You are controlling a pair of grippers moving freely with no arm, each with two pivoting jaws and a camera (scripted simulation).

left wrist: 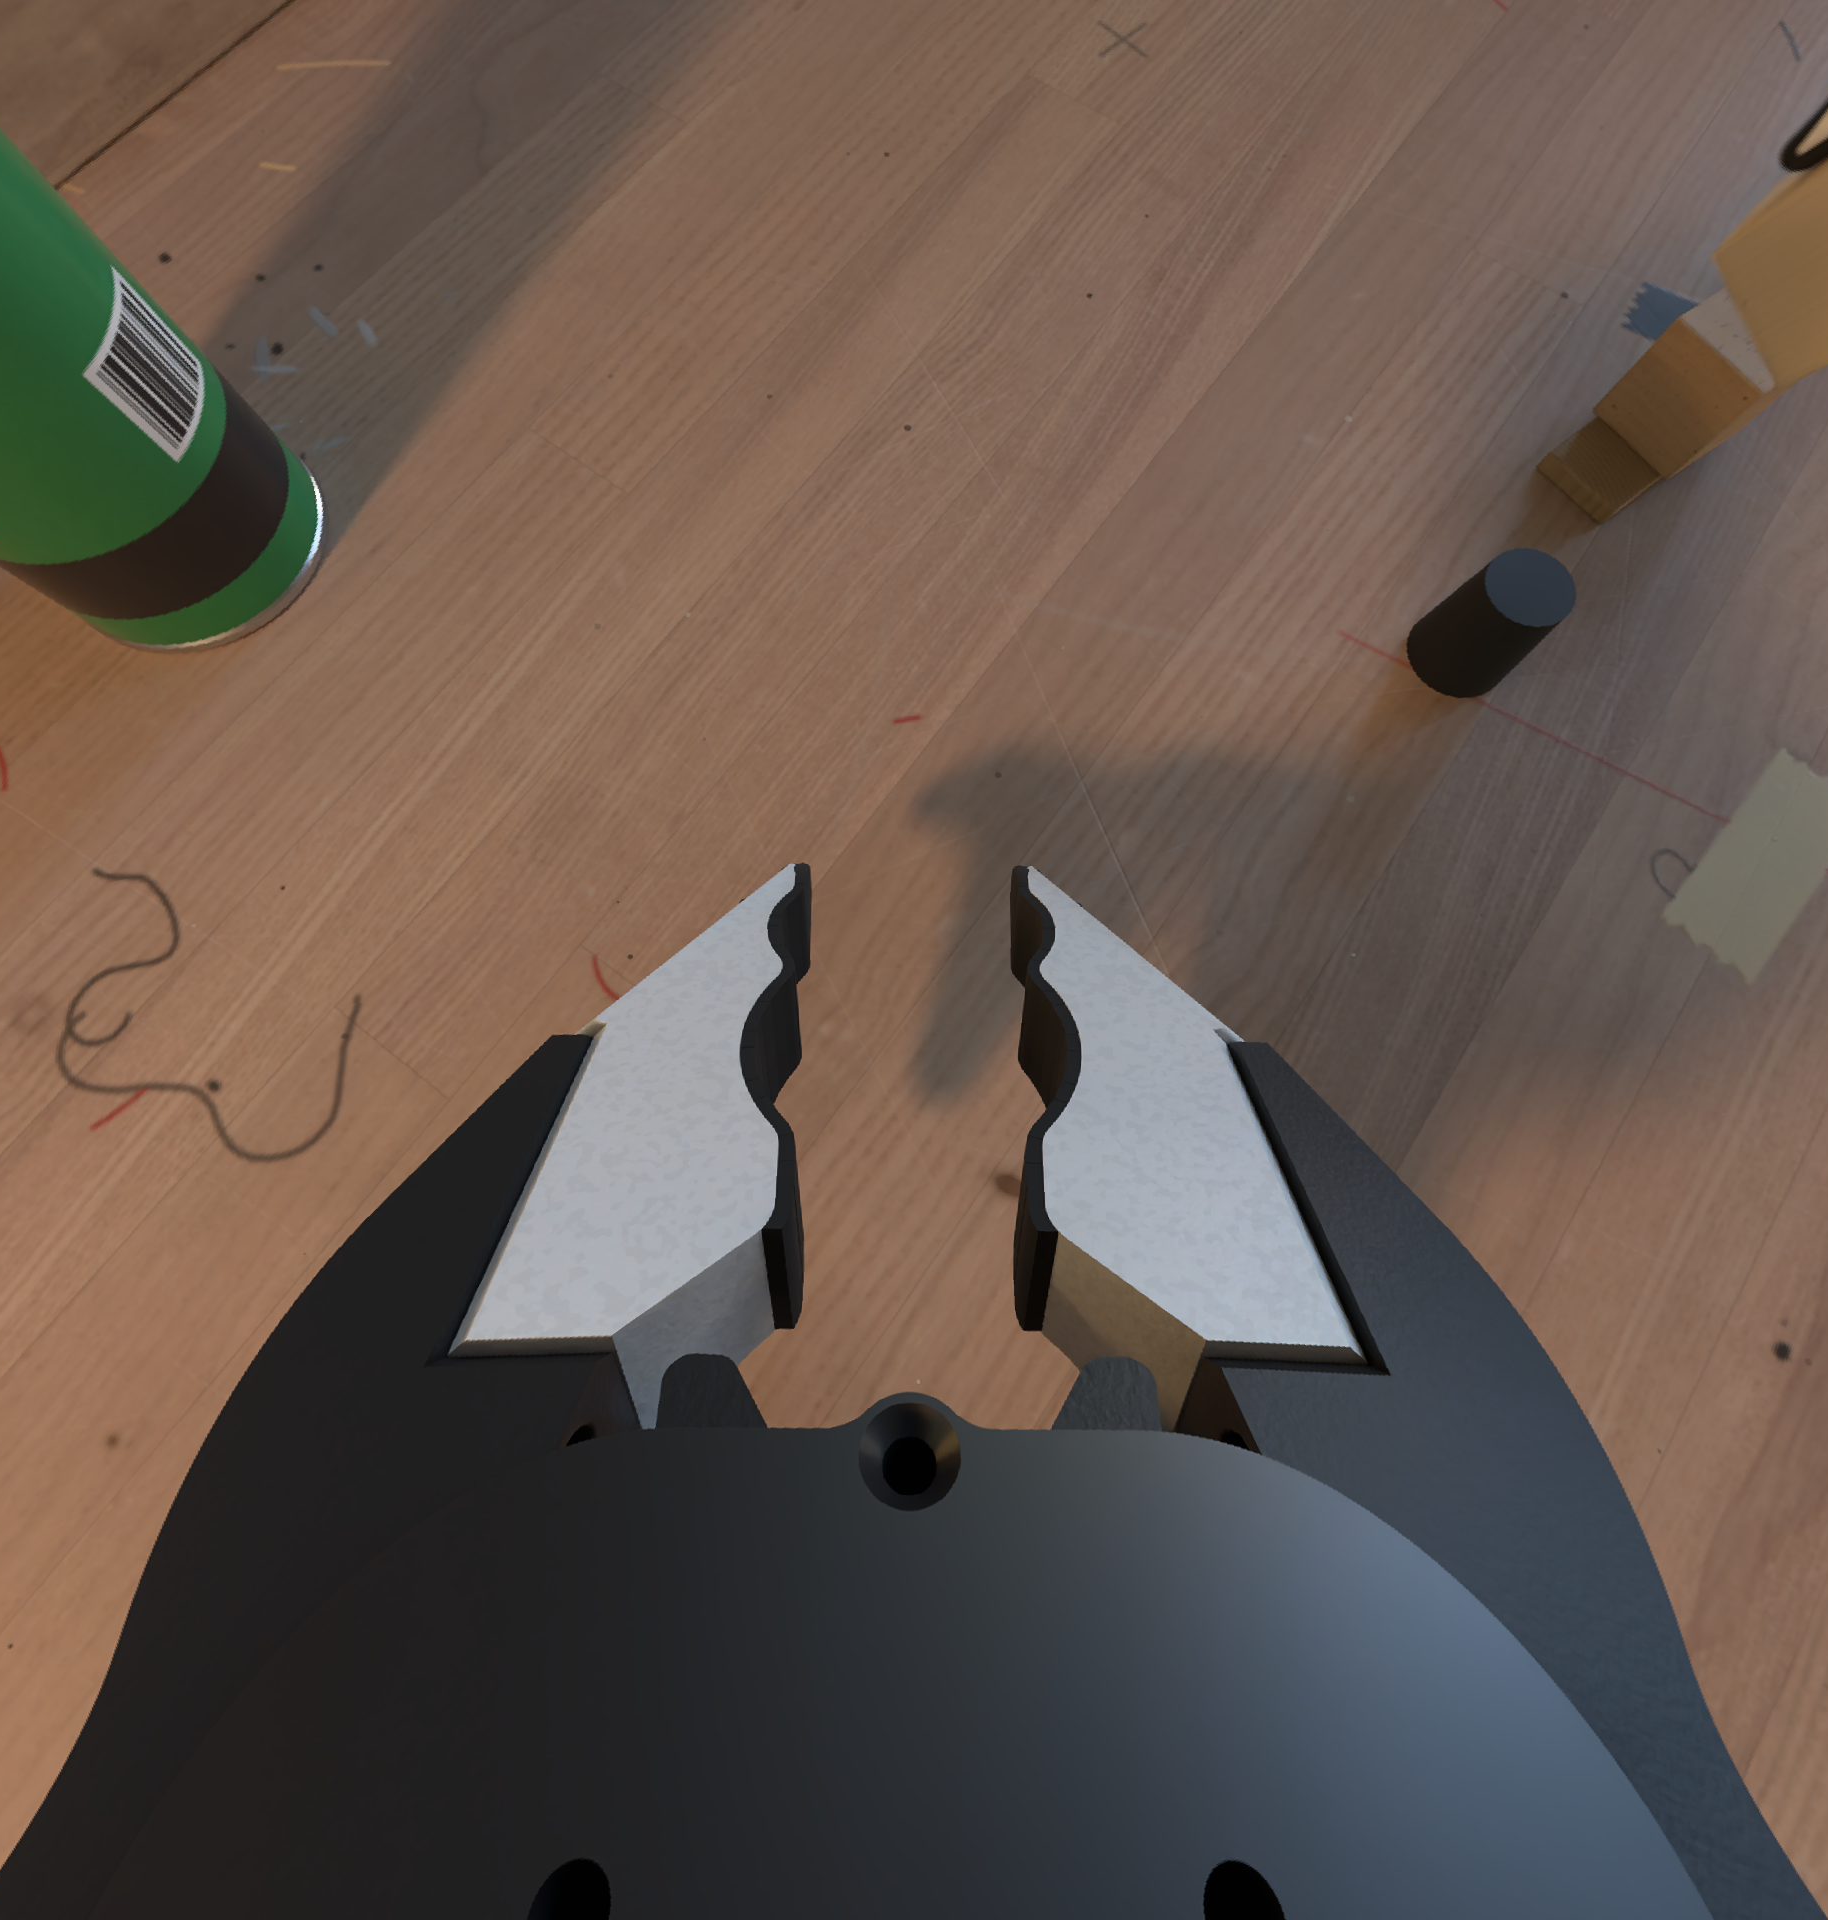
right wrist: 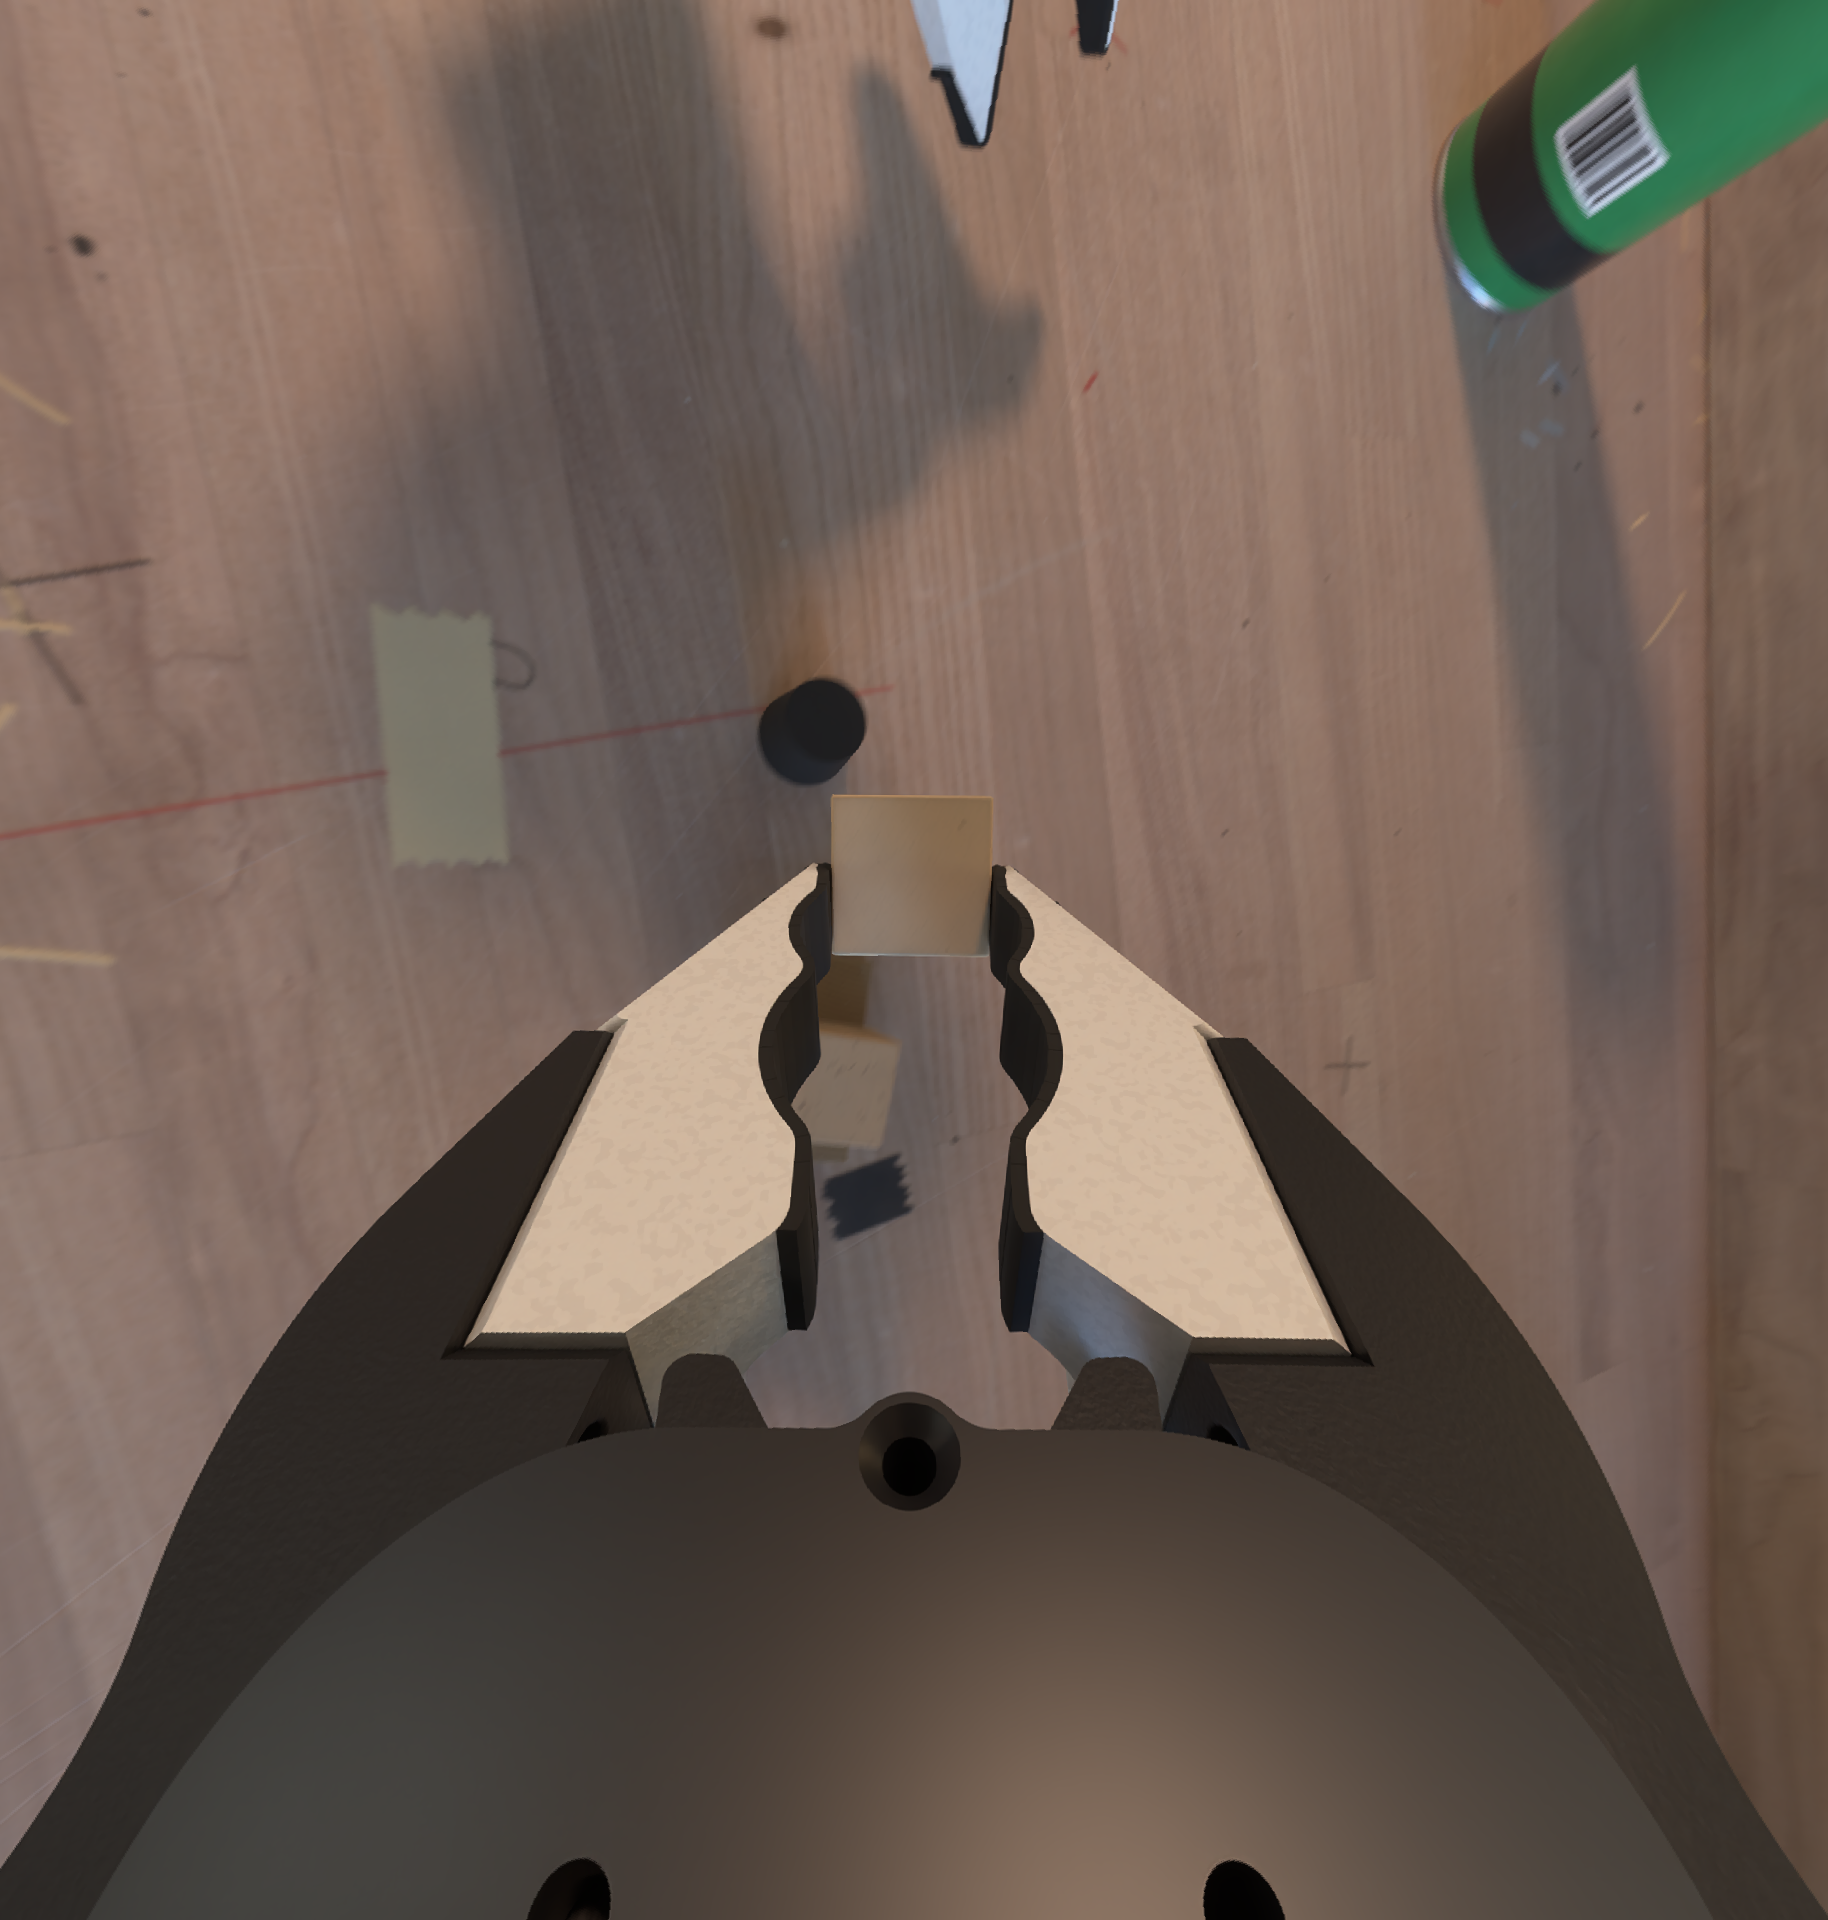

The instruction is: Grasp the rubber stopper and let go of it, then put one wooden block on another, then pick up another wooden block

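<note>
1. Left claw [left wrist: 910, 914]: fingers apart, empty, hovering over bare table [left wrist: 889, 416], apparently idle.
2. Green can [left wrist: 110, 416]: upright at far left; contents hidden.
3. Rubber stopper [left wrist: 1490, 621]: free on the table, seemingly already released.
4. Right claw [right wrist: 910, 914]: clamped on a wooden block [right wrist: 910, 873], lifted above other blocks [right wrist: 853, 1081], probably for stacking.
</note>
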